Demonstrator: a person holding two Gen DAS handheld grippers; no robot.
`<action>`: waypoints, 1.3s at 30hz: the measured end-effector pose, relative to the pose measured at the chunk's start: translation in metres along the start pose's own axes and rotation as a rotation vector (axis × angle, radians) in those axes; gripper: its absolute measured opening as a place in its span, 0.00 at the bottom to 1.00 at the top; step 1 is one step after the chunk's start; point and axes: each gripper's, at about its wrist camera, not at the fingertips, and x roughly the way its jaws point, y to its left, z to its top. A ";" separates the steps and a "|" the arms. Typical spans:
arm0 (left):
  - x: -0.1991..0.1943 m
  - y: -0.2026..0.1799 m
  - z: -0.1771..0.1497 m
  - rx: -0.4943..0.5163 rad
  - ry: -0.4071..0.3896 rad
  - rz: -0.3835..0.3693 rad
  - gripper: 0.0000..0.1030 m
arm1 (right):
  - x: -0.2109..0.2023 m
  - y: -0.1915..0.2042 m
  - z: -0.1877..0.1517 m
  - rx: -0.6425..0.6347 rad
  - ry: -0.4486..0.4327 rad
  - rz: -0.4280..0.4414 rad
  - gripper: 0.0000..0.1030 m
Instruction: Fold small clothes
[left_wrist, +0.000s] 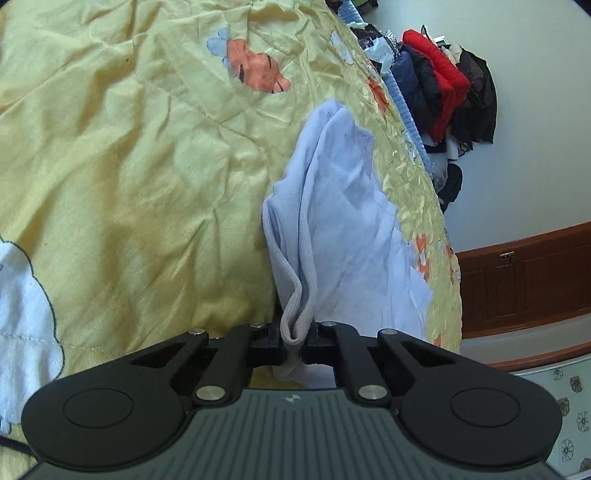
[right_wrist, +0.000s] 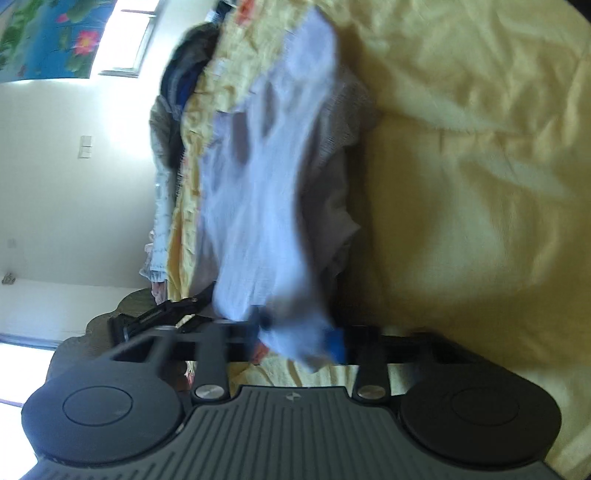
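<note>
A small pale blue garment (left_wrist: 343, 206) hangs stretched over the yellow bedspread (left_wrist: 129, 166). My left gripper (left_wrist: 298, 338) is shut on a ribbed hem of it, with folded cloth bunched between the jaws. In the right wrist view the same pale blue garment (right_wrist: 266, 184) is blurred by motion and runs from the top down into my right gripper (right_wrist: 299, 343). The right jaws stand close with cloth between them. The other gripper (right_wrist: 155, 317) shows dark at the left, beside the garment.
A pile of dark, red and blue clothes (left_wrist: 439, 88) lies at the bed's far edge. A brown wooden cabinet (left_wrist: 524, 280) stands against the wall. A window and flowered curtain (right_wrist: 55, 37) are at the upper left. Wrinkled yellow bedspread (right_wrist: 480, 184) fills the right.
</note>
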 end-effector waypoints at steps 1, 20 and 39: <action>-0.004 -0.003 -0.001 0.009 -0.005 0.004 0.06 | 0.002 -0.003 0.001 0.013 0.004 0.001 0.16; -0.066 0.006 -0.085 0.069 0.112 0.117 0.14 | -0.044 0.020 -0.028 -0.117 0.110 -0.163 0.34; -0.025 0.000 0.055 -0.006 -0.122 -0.191 0.88 | -0.023 0.040 0.084 -0.251 -0.177 -0.121 0.51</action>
